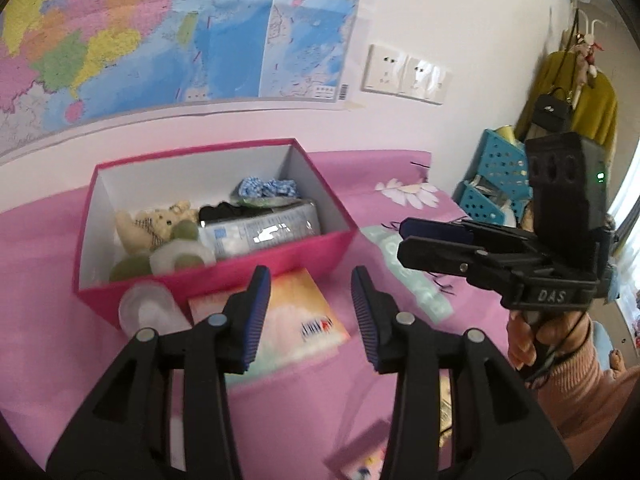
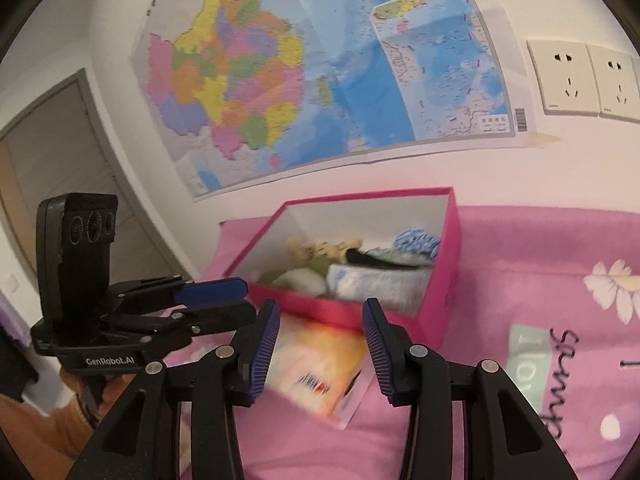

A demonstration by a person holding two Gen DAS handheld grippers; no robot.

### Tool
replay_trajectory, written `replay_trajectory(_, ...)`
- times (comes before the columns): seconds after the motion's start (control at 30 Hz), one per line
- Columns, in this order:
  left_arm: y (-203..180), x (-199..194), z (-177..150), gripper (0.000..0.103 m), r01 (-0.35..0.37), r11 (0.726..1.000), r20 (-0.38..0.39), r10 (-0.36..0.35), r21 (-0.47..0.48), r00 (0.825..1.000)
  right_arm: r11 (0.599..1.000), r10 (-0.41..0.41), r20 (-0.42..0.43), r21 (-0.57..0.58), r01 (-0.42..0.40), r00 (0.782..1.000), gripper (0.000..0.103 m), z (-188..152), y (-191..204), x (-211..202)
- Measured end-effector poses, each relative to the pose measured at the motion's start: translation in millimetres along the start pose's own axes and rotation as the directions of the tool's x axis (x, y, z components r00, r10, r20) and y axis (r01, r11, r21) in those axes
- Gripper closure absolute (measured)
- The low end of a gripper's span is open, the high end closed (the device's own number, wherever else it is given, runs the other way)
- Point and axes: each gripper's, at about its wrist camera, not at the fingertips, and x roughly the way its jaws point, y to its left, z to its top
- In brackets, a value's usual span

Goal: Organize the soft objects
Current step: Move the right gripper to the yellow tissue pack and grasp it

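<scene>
A pink box [image 1: 304, 256] [image 2: 444, 280] stands open on the pink bedsheet. Inside lie a small teddy bear [image 1: 160, 220], a blue-white knitted item [image 1: 264, 186], a black cloth [image 1: 224, 212], a wrapped tissue pack [image 1: 260, 234] and green-white soft pieces [image 1: 180, 254]. A colourful tissue pack [image 1: 296, 320] [image 2: 320, 368] lies on the sheet in front of the box. My left gripper [image 1: 310, 312] is open and empty just above that pack. My right gripper [image 2: 320, 340] is open and empty over the same pack; it also shows at the right of the left wrist view [image 1: 436, 236].
A translucent white soft item [image 1: 152, 312] lies by the box's front left corner. Blue perforated baskets [image 1: 500, 176] and hanging clothes [image 1: 576, 96] stand at the right. A map [image 2: 320, 72] and wall sockets [image 2: 580, 80] are on the wall behind. Another small pack [image 1: 360, 456] lies near the front.
</scene>
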Motion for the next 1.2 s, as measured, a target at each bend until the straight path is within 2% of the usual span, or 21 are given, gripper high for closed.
replay_trajectory(0.1, -2.9, -8.7, -20.1, 0.059, 0.035, 0.999, -0.011, -0.035, -0.014, 0.999, 1.000, 0.014, -0.015, -0.004, -0.014, 1.000, 0.055, -12.7, 5.0, -10.5)
replay_trajectory(0.23, -7.4, -6.2, -49.9, 0.059, 0.052, 0.998, -0.072, -0.054, -0.030, 0.996, 1.000, 0.021, -0.050, 0.018, -0.020, 0.999, 0.054, -35.4, 4.2, -20.8)
replay_trajectory(0.47, -11.4, 11.4, -103.3, 0.059, 0.101, 0.991, -0.207, -0.118, -0.092, 0.971, 0.995, 0.013, -0.145, 0.098, 0.001, 0.989, 0.054, -83.3, -8.3, -25.8)
replay_trajectory(0.7, -37.2, 6.2, -125.1, 0.059, 0.165, 0.985, -0.237, -0.174, -0.058, 0.956, 0.984, -0.014, -0.219, 0.173, 0.052, 0.976, 0.054, -124.2, -20.4, -34.1)
replay_trajectory(0.8, -54.4, 5.1, -131.0, 0.059, 0.221, 0.975, -0.256, -0.218, -0.019, 0.942, 0.977, -0.029, -0.235, 0.197, 0.077, 0.972, 0.054, -137.1, -25.7, -41.6)
replay_trajectory(0.97, -78.8, 8.0, -144.5, 0.059, 0.266, 0.963, -0.315, -0.238, 0.048, 0.919, 0.973, -0.037, -0.258, 0.209, 0.093, 0.965, 0.054, -153.3, -23.9, -51.6)
replay_trajectory(1.2, -86.4, 0.9, -163.6, 0.059, 0.329, 0.943, -0.359, -0.292, 0.045, 0.886, 0.974, -0.029, -0.254, 0.210, 0.084, 0.967, 0.054, -165.3, -16.1, -63.6)
